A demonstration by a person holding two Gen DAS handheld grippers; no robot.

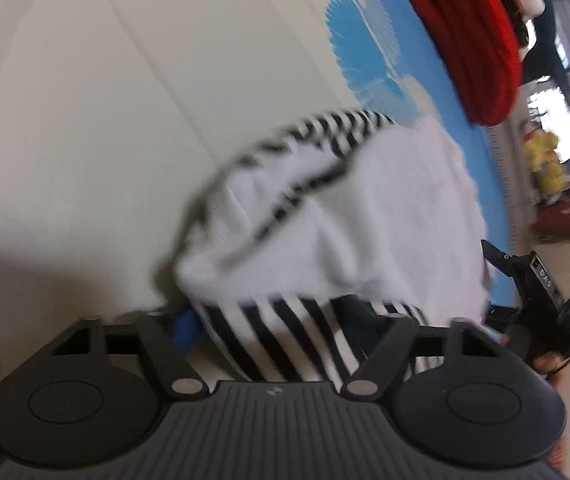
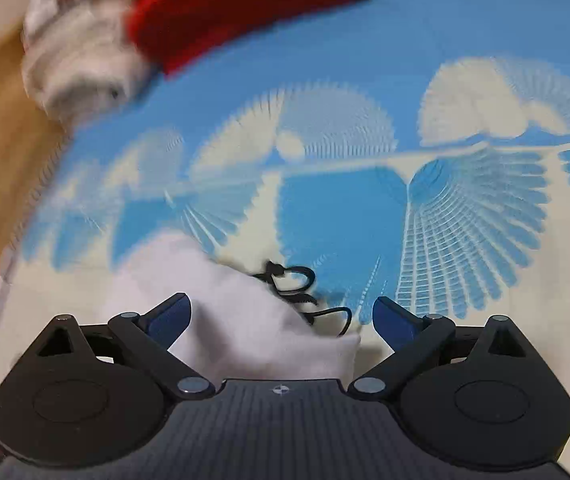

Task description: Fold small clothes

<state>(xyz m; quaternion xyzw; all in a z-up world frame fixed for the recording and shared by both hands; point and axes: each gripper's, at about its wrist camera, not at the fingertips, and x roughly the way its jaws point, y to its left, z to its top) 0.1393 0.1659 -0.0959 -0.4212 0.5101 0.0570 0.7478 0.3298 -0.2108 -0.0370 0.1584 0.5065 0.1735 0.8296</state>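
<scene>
Right gripper fingers wide, empty; left gripper fingers hidden — grip unclear — under crumpled white, black-striped garment near the mat's edge.

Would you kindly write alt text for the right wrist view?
The right gripper is open, its blue-padded fingers spread over a white garment lying on a blue and cream patterned mat. A red garment lies at the mat's far edge; the picture is motion-blurred.

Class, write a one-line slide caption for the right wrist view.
Open right gripper above white garment on blue-and-cream patterned cloth, red garment beyond.
</scene>
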